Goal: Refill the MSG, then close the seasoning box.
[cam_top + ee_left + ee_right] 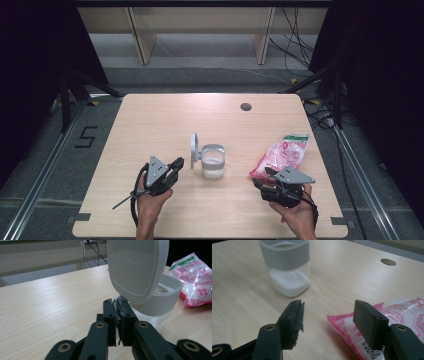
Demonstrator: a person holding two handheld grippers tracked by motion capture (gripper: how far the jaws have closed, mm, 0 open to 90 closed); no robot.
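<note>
Left gripper: jaws clenched empty, just before hinged container with raised lid. Right gripper: jaws released, pink bag at its right jaw.

Jar & bag mid-table — gap betw. passable.

A clear square jar with a grey collar stood upright mid-table, white granules in its bottom, its hinged grey lid flipped open and standing on edge at its left. A pink-and-white printed bag lay flat near the table's right edge.
</note>
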